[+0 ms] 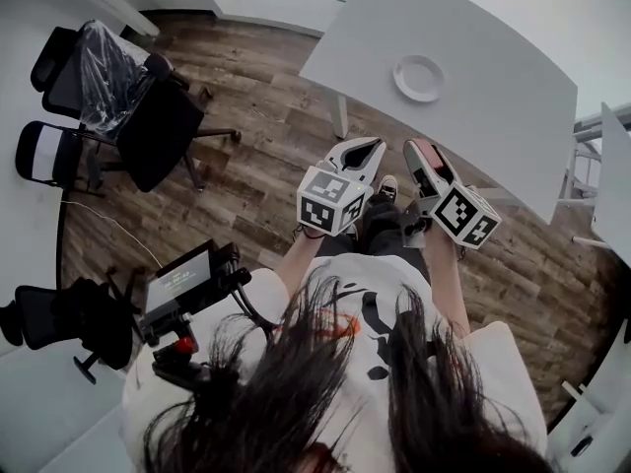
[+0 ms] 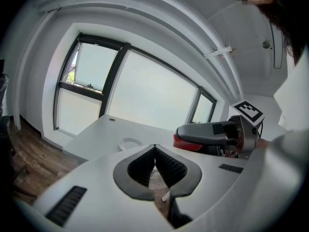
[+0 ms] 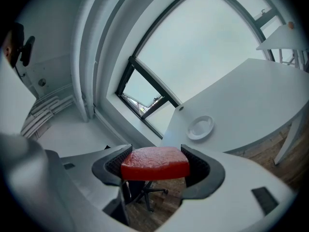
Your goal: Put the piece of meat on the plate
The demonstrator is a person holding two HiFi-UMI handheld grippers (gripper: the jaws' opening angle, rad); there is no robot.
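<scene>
Head view: left tongs [image 1: 367, 150] and right tongs [image 1: 418, 152] are both held up in front of the person's chest, over the wood floor [image 1: 246, 116]. The plate [image 1: 419, 78] sits bare on the white table [image 1: 493, 47], well apart from both.

Left gripper view: the left tongs [image 2: 155, 148] are pressed together with nothing between the pads. The right tongs [image 2: 205, 131] sit just beside them, with the red piece of meat [image 2: 187, 144] showing under their jaw. The plate [image 2: 129, 143] is beyond, on the table.

Right gripper view: the right tongs [image 3: 155, 167] pinch the piece of meat [image 3: 154, 161] between both pads. The slab lies flat with its broad face up. Its long axis runs jaw to jaw, crosswise to the reach, and its far edge faces the plate [image 3: 200, 127].

Status, as I read it: the grab is done. The carry to the table, the lowering onto the plate and the release are left.
</scene>
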